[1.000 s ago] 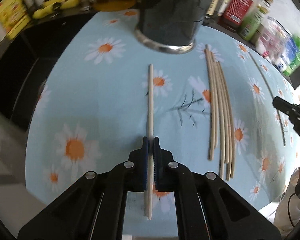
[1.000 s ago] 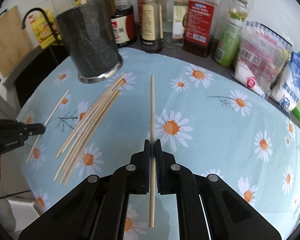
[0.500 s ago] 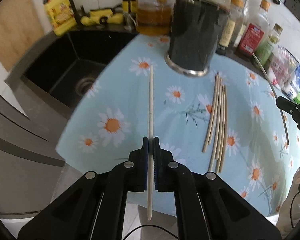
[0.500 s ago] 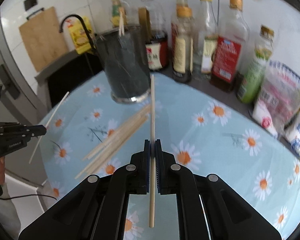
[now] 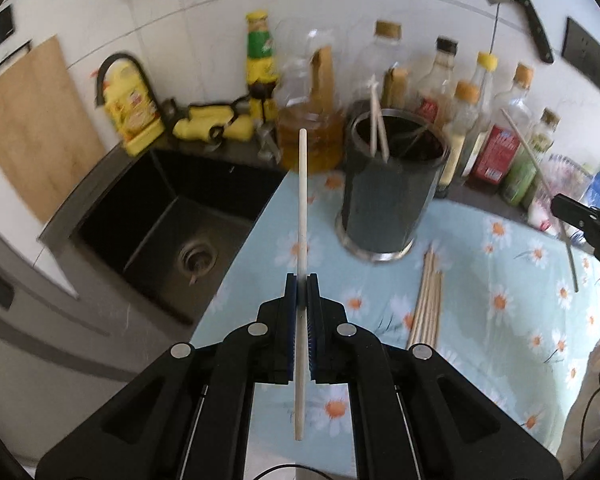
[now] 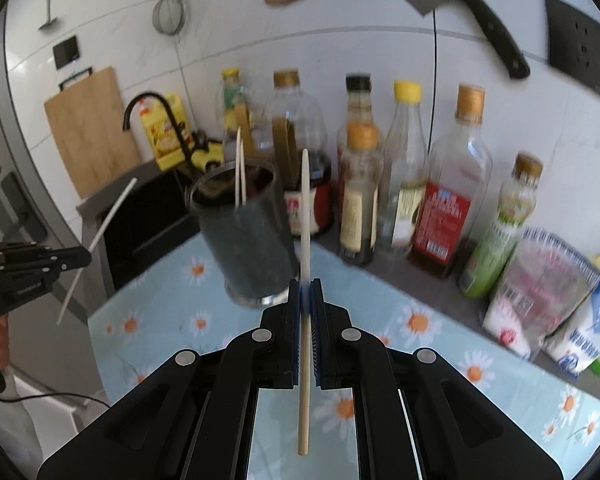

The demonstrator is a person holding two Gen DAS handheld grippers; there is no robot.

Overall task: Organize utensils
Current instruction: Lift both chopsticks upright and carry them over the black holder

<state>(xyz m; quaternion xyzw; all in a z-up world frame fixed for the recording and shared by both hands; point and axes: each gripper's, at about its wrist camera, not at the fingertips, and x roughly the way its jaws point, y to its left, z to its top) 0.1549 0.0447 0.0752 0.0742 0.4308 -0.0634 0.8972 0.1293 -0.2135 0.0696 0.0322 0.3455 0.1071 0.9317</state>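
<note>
Both my claws, left gripper (image 5: pixel 303 280) and right gripper (image 6: pixel 305 286), clamp one pale wooden chopstick (image 5: pixel 301 208) each; dark cylindrical holder (image 5: pixel 388 196) ahead. Recommend tipping points down over its rim before release.

In the left wrist view, the utensil holder (image 5: pixel 392 196) is standing at the frame's centre on the tablecloth (image 5: pixel 500 344), with two chopsticks (image 5: pixel 378 128) sticking up in it. A bundle of chopsticks (image 5: pixel 428 304) is lying below it. The sink (image 5: pixel 172 224) is sitting to the left, bottles (image 5: pixel 496 136) lining up behind.
</note>
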